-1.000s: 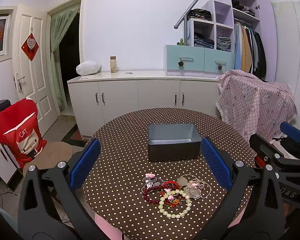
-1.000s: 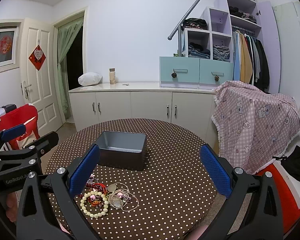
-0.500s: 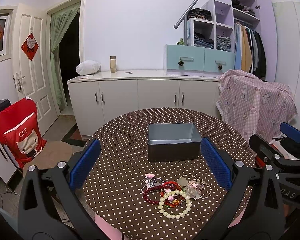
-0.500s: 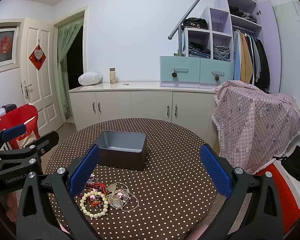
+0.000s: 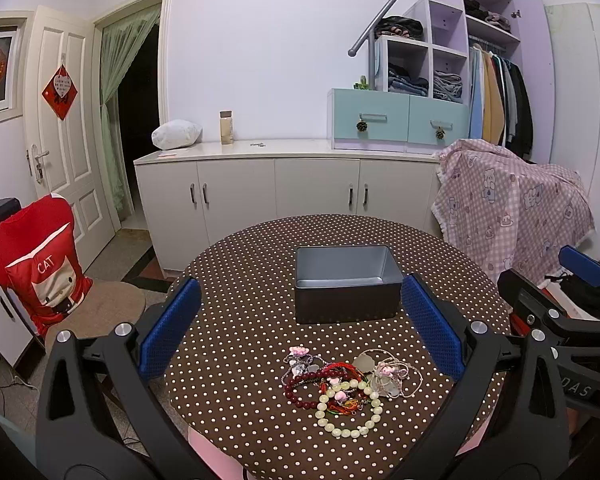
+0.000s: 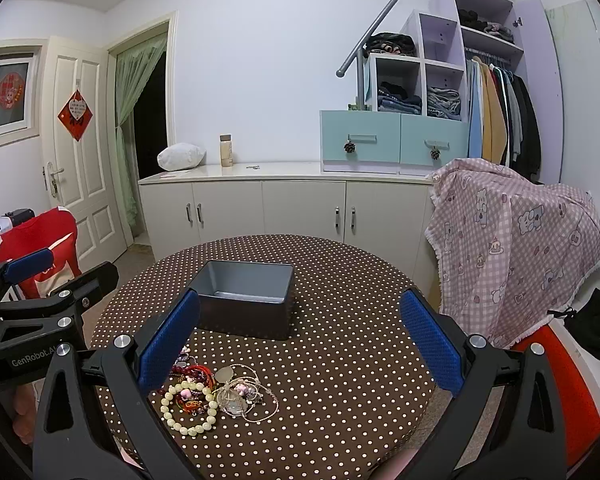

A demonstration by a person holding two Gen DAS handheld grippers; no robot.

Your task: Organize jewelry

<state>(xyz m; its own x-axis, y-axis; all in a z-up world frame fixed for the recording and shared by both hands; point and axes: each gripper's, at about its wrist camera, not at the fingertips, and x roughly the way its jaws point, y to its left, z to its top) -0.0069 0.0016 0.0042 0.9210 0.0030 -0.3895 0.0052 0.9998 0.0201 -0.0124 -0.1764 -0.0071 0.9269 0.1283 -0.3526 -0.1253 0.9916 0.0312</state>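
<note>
Though near, jewelry (image 5: 342, 390) below left gripper (image 5: 300, 330)

My right tongs (image 6: 299, 336) gape wide, holding nothing, above the dotted surface (image 6: 340, 360). Grey tin (image 6: 245, 299) sits ahead, left of centre. Jewelry pile (image 6: 216, 394) lies near my left pad (image 6: 168, 338). Left tongs (image 6: 40, 280) at far left.

One tin (image 5: 348, 288) ahead of the grippers. One tangled jewelry pile (image 5: 342, 384) nearer them, can't count pieces. One table (image 5: 240, 264).
</note>
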